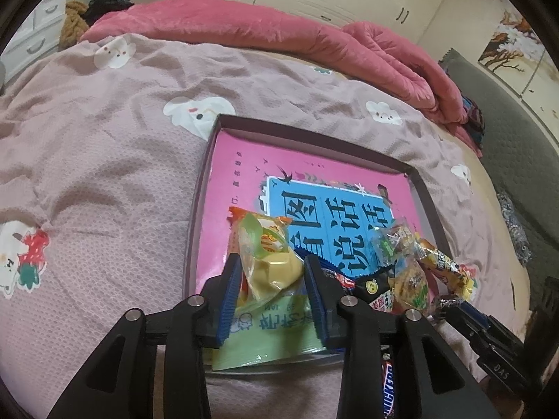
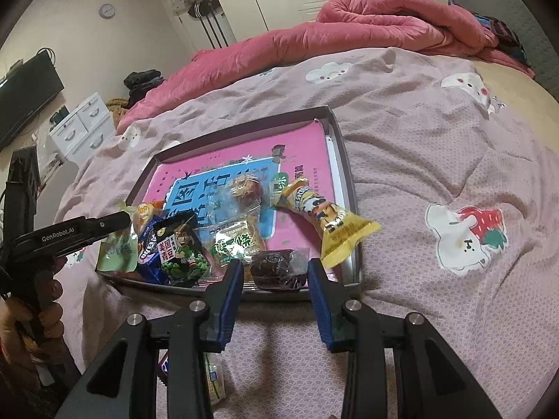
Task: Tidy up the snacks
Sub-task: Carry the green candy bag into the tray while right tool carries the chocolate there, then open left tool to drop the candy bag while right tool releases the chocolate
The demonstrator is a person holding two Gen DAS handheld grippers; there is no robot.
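A dark-rimmed tray [image 1: 314, 132] [image 2: 244, 129] with a pink printed bottom lies on the bed. My left gripper [image 1: 272, 262] hangs over its near left corner. A clear-wrapped yellow jelly cup [image 1: 276, 269] sits between its blue pads, resting on a pale green packet [image 1: 272, 331]; the jaws look open around it. My right gripper [image 2: 276, 265] is at the tray's near edge, shut on a dark brown wrapped cake [image 2: 279, 269]. Inside lie a black green-pea packet [image 2: 181, 248], a blue Oreo packet [image 2: 148, 244], a green-label cracker [image 2: 237, 241] and a long yellow packet [image 2: 328, 216].
A Snickers bar [image 1: 387, 394] lies on the pink bedcover [image 1: 104, 174] just outside the tray's near edge. A rolled red quilt [image 1: 279, 31] runs along the far side. White drawers [image 2: 84, 129] and a television [image 2: 24, 94] stand left. A hand [image 2: 21, 314] holds the left gripper [image 2: 115, 221].
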